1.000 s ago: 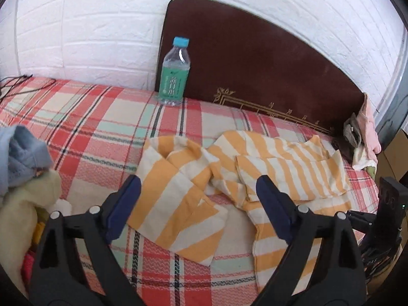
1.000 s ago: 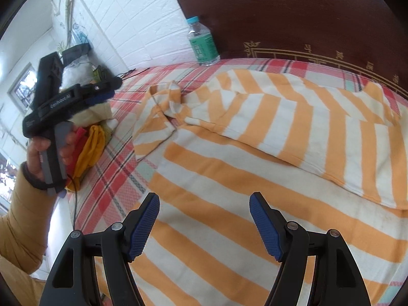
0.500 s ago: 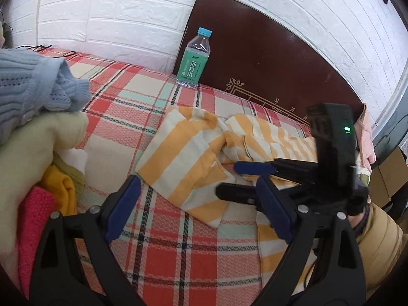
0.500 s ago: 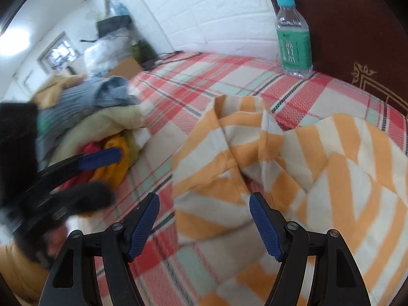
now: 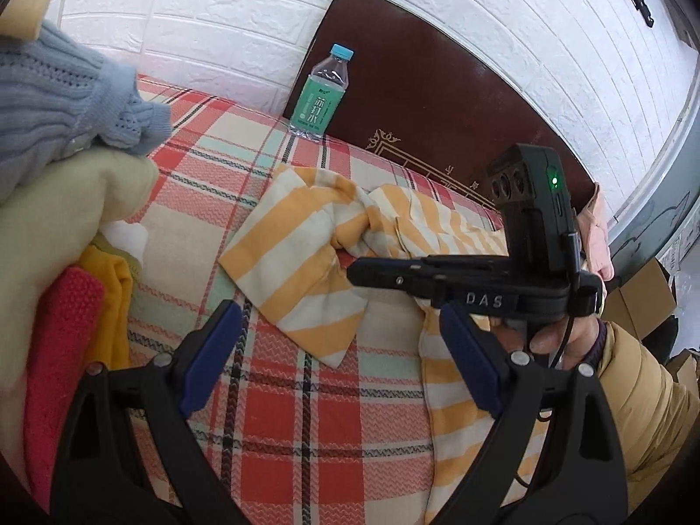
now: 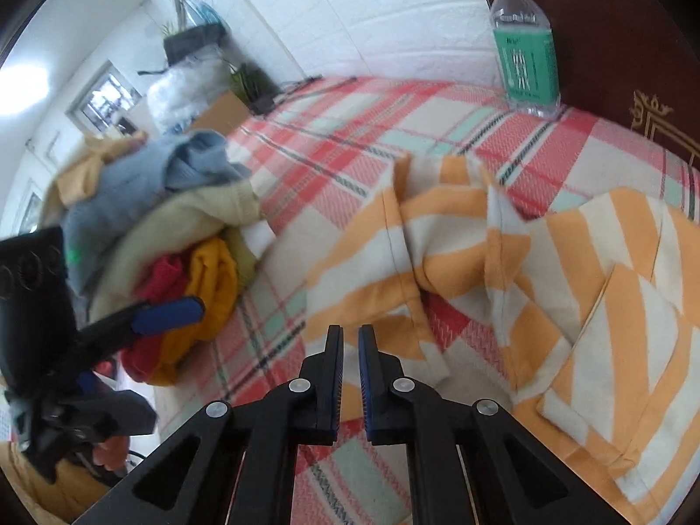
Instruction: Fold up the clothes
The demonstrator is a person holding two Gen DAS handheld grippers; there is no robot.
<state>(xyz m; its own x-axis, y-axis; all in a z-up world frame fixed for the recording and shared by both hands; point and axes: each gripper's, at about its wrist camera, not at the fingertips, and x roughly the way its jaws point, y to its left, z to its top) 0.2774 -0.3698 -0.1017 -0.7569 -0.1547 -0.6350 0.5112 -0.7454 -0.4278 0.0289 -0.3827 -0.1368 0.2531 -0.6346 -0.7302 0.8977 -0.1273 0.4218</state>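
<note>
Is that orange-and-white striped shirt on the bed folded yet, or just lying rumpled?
Rumpled, not folded. The striped shirt lies bunched and twisted at the middle on the plaid bedspread, one flap splayed sideways.

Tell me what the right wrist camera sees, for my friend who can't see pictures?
The right gripper is closing its jaws at the edge of an orange-and-white striped garment on a plaid bedcover; a grip isn't clear. A clothes pile sits left, a water bottle behind.

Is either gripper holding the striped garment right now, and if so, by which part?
The left gripper is open and holds nothing. The right gripper is closing over the sleeve edge of the orange-striped garment; whether its pads have caught the cloth cannot be told.
</note>
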